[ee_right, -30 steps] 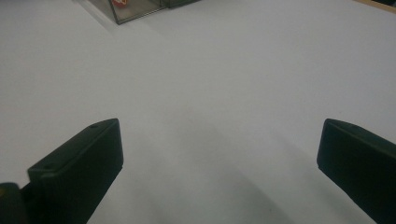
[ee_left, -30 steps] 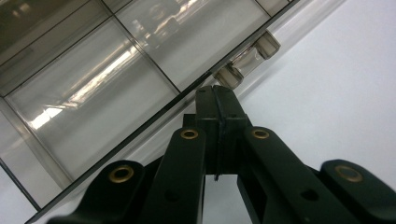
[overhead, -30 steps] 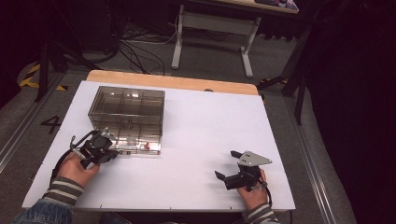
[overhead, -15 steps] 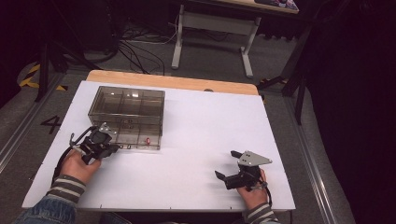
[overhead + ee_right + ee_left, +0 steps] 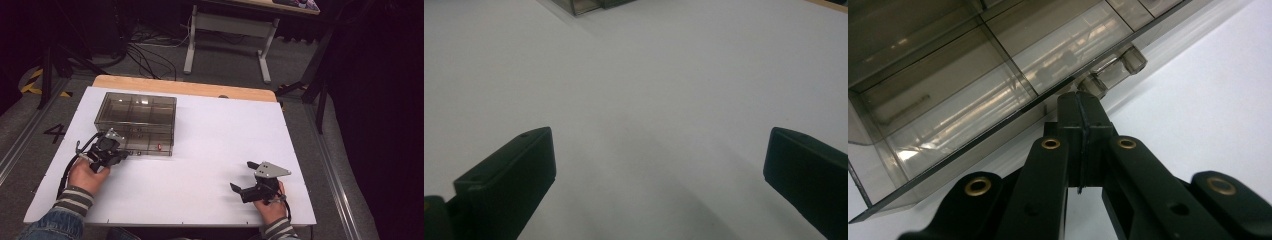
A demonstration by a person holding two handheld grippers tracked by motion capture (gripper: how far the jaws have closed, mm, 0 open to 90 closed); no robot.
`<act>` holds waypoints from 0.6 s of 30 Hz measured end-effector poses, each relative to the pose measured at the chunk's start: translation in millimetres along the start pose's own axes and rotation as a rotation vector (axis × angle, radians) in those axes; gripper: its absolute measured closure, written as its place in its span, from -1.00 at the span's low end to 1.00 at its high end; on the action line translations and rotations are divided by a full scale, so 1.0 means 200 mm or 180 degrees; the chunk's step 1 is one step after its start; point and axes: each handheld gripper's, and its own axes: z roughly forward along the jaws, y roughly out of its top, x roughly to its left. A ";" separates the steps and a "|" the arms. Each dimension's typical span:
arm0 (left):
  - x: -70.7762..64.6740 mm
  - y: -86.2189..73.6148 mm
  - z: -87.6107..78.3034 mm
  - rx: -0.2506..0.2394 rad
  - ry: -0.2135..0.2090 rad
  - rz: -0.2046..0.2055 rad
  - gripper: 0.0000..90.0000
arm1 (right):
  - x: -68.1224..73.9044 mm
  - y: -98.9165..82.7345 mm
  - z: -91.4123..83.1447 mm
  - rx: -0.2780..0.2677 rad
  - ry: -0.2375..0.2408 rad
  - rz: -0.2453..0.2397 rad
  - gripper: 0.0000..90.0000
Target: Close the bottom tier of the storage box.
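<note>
A person's left gripper point(image 5: 121, 153), jaws pressed together, is touching the front edge of a smoky clear plastic compartment box point(image 5: 136, 116); the right gripper point(image 5: 243, 179) is resting wide open on the white table point(image 5: 210, 130).

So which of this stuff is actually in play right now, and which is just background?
In play:
- smoky compartment box
- its front latch
- left gripper, jaws shut at that latch

Background:
- right gripper, open over bare table
- floor cables
- far bench

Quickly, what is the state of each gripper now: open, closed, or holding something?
Left gripper: jaws closed together, tips at the latch of the clear compartment box, holding nothing visible.
Right gripper: open wide, empty, over the white table.
</note>
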 end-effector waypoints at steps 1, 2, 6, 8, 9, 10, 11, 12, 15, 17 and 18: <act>0.00 0.00 0.00 -0.0004 0.0001 -0.0011 0.99 | 0.00 0.00 0.00 0.0001 0.0000 -0.0001 -0.98; 0.00 0.00 0.00 -0.0013 0.0005 -0.0016 0.99 | 0.00 0.00 0.00 -0.0001 0.0000 0.0000 -0.98; 0.01 0.01 0.01 -0.0059 0.0014 -0.0027 0.99 | 0.00 0.00 0.00 -0.0006 -0.0001 -0.0001 -0.98; 0.02 0.01 0.02 -0.0091 0.0017 -0.0041 0.99 | 0.00 0.00 0.00 -0.0005 -0.0002 -0.0002 -0.98; 0.02 0.01 0.03 -0.0109 0.0014 -0.0067 0.99 | 0.00 0.00 0.00 -0.0005 -0.0001 -0.0002 -0.98; 0.02 0.01 0.03 -0.0113 0.0009 -0.0077 0.99 | 0.00 0.00 0.00 -0.0004 -0.0001 -0.0001 -0.98; 0.02 0.01 0.03 -0.0114 0.0016 -0.0065 0.99 | 0.00 0.00 0.00 -0.0005 -0.0001 -0.0002 -0.98; 0.03 0.01 0.03 -0.0122 0.0004 -0.0090 0.99 | 0.00 0.00 0.00 -0.0005 -0.0001 -0.0003 -0.98; 0.03 0.01 0.04 -0.0146 0.0009 -0.0105 0.99 | 0.00 0.00 0.00 -0.0004 -0.0006 -0.0010 -0.98; 0.04 0.02 0.04 -0.0152 0.0049 -0.0088 0.99 | 0.00 0.00 0.00 -0.0002 -0.0007 -0.0010 -0.98; 0.03 0.03 0.05 -0.0161 0.0071 -0.0101 0.99 | 0.00 0.00 0.00 -0.0002 -0.0007 -0.0010 -0.98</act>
